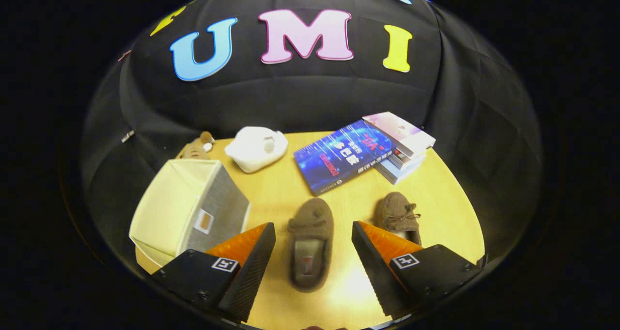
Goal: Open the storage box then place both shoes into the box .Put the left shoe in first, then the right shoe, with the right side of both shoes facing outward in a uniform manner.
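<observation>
Gripper view: my fingers [314, 235] are spread wide, holding nothing. One shoe [310, 243] lies between them on the surface [436, 199], the other shoe [398, 216] just beside the right finger. I see the box [186, 211] left, lid closed.
</observation>
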